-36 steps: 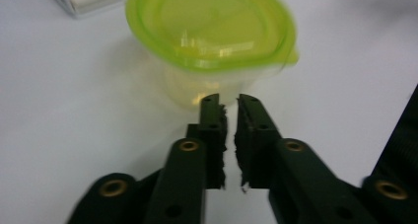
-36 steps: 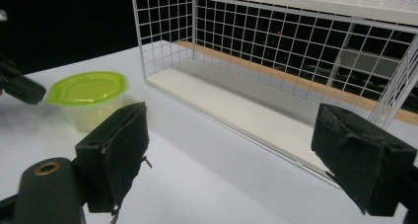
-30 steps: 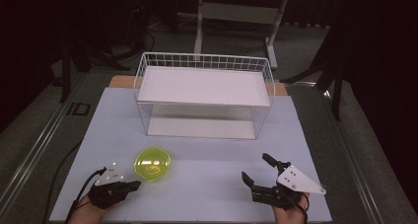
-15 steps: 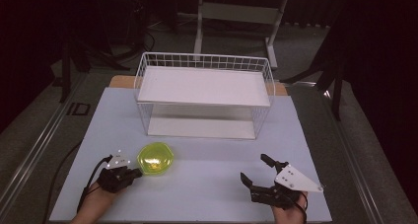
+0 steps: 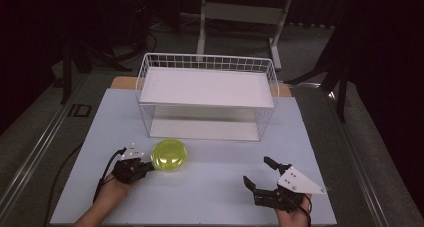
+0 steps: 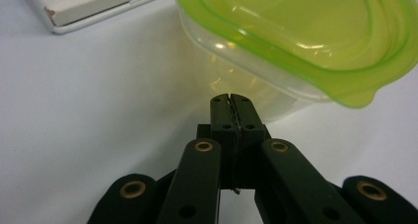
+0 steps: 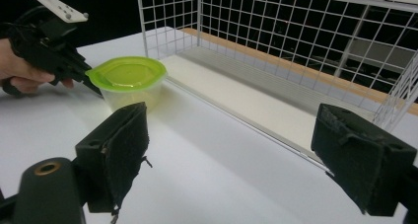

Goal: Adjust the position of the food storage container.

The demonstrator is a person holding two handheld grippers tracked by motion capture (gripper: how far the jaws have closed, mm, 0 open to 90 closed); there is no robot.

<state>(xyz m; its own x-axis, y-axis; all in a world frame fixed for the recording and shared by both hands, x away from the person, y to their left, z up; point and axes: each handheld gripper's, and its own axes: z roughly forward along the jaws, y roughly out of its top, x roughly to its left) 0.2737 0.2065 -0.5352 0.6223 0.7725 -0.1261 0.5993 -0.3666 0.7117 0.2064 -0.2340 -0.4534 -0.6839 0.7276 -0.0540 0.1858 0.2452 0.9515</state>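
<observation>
Dark room, grey floor, metal stand.

The left tongs, jaws pressed together, have slid across the desk up to the green-lidded container

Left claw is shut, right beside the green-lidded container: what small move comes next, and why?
Probably open the left claw: its jaws are pressed together, tips at the green-lidded container wall under the lid's rim, gripping nothing. It must open before it can close on the rim.
</observation>
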